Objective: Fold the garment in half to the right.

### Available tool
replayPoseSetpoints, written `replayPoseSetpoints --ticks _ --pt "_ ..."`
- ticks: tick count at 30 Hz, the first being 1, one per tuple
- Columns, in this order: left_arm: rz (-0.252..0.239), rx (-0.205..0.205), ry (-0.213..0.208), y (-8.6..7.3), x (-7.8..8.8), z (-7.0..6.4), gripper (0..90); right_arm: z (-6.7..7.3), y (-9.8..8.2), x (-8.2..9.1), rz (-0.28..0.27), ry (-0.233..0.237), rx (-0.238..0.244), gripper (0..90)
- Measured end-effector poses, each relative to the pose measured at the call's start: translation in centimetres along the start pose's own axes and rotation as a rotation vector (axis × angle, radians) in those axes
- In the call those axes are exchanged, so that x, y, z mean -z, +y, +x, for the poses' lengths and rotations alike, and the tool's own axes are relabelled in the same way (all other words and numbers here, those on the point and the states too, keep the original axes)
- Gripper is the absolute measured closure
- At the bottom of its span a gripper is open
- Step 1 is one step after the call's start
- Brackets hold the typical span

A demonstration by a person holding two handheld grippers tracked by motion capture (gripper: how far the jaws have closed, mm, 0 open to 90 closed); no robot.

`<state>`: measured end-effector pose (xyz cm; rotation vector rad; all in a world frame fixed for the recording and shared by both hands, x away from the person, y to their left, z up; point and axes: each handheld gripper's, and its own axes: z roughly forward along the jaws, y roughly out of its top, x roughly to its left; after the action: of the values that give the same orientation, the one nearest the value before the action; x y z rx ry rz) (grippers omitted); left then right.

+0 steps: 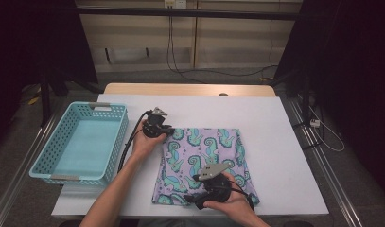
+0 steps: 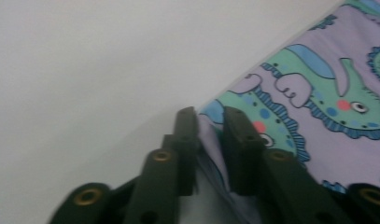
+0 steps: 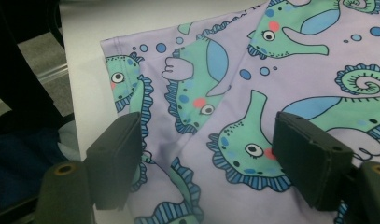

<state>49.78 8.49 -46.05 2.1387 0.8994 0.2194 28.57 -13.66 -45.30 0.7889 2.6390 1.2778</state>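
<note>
White tabletop stretches across a dim room, cables trailing down the pale wall behind it, as I work over a folded cloth [image 1: 204,163] printed with teal seahorses on lilac. It lies flat right of the table's [image 1: 275,123] middle, its near edge close to my side.

My left claw [image 1: 167,130] sits at the cloth's far left corner. Seen along its own jaws, they stand close together with the cloth's [image 2: 318,93] edge between them, a thin fold of lilac fabric caught in the narrow gap; whether the pads are fully pressing on it I cannot tell for certain, though they appear to pinch it.

My right claw [image 1: 192,201] hovers at the cloth's near edge, close to its near left corner. Looking along it, its jaws are spread wide, with the printed fabric [image 3: 234,93] lying flat beneath and between them, not gripped.

Off to my left on the table rests a light blue plastic basket [image 1: 53,142] with perforated walls, well apart from the cloth.
</note>
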Motion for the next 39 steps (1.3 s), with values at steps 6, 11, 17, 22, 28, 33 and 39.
replayPoseSetpoints --ticks 6,11,17,22,28,33,39 --pt "-0.005 0.024 -0.007 0.0 0.0 0.1 85.3 0.9 1.1 -0.1 -0.021 0.011 0.015 23.8" --pt "-0.016 0.033 -0.005 -0.1 0.0 0.3 85.8 2.1 3.0 -1.5 -0.042 0.056 0.025 35.0" --pt "-0.039 0.056 -0.008 -0.4 0.0 0.4 85.8 2.7 3.8 -4.0 -0.003 0.067 0.026 40.1" --pt "-0.033 0.052 -0.017 -0.4 0.0 0.4 85.8 3.3 3.9 -5.1 0.032 0.065 0.034 34.5" --pt "-0.04 0.046 -0.009 -0.5 0.0 0.4 85.8 4.4 3.9 -6.0 0.049 0.04 0.05 29.5" --pt "-0.051 0.06 -0.016 -0.7 0.0 0.4 85.8 5.0 3.8 -6.4 0.043 0.018 0.049 23.7" --pt "-0.052 0.059 -0.013 -0.7 0.0 0.4 85.7 6.2 3.7 -6.8 0.053 -0.061 0.077 22.8"
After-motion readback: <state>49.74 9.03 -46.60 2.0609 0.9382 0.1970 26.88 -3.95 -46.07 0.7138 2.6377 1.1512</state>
